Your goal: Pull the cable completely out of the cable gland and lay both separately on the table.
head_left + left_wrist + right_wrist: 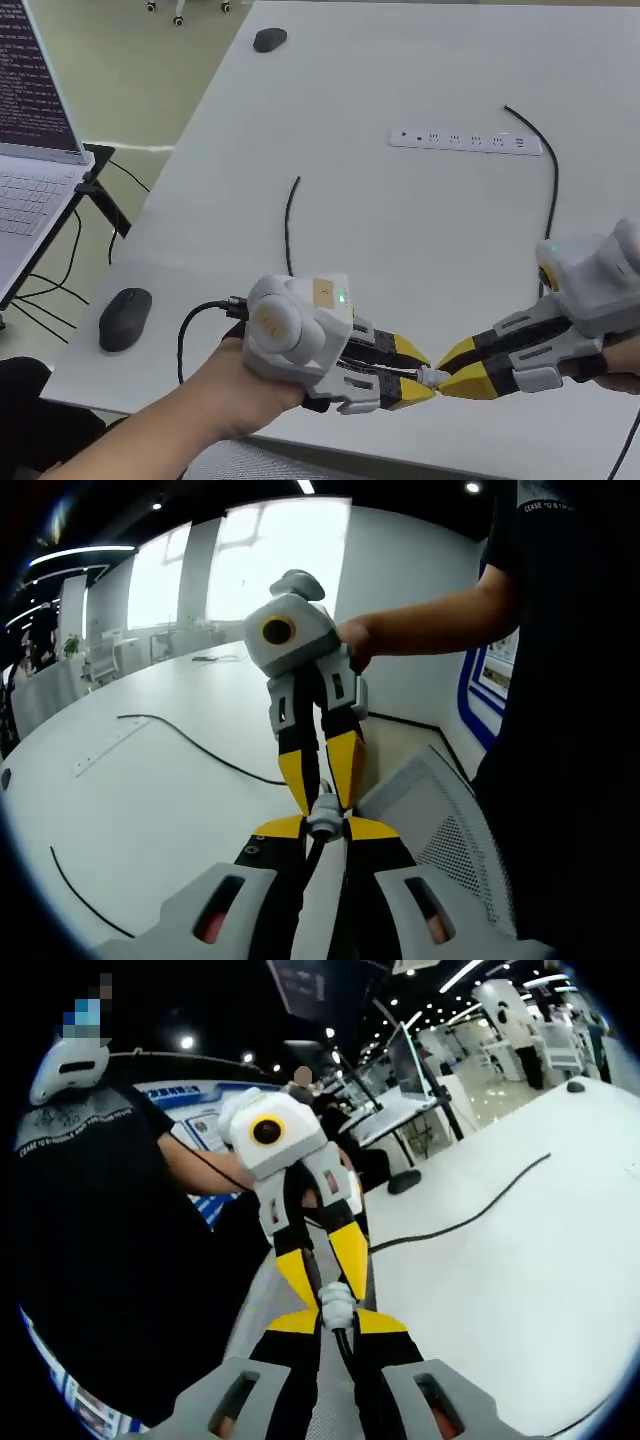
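A small white-grey cable gland [432,378] hangs over the table's near edge, between the two grippers' meeting yellow tips. My left gripper [424,380] comes from the left and is shut on the gland [325,820]. My right gripper [449,383] comes from the right, tip to tip with it. In the right gripper view the gland [337,1305] sits just beyond my own tips, and a black cable [344,1346] runs back from it between the jaws, which are shut on it. A thin dark strand [316,865] also trails back between the left jaws.
On the white table [400,230] lie a loose black cable [289,225], a white power strip [465,141] with its black cord [552,190], and a dark mouse [270,39]. Another mouse [125,318] is near the left edge. A laptop [25,150] stands at the left.
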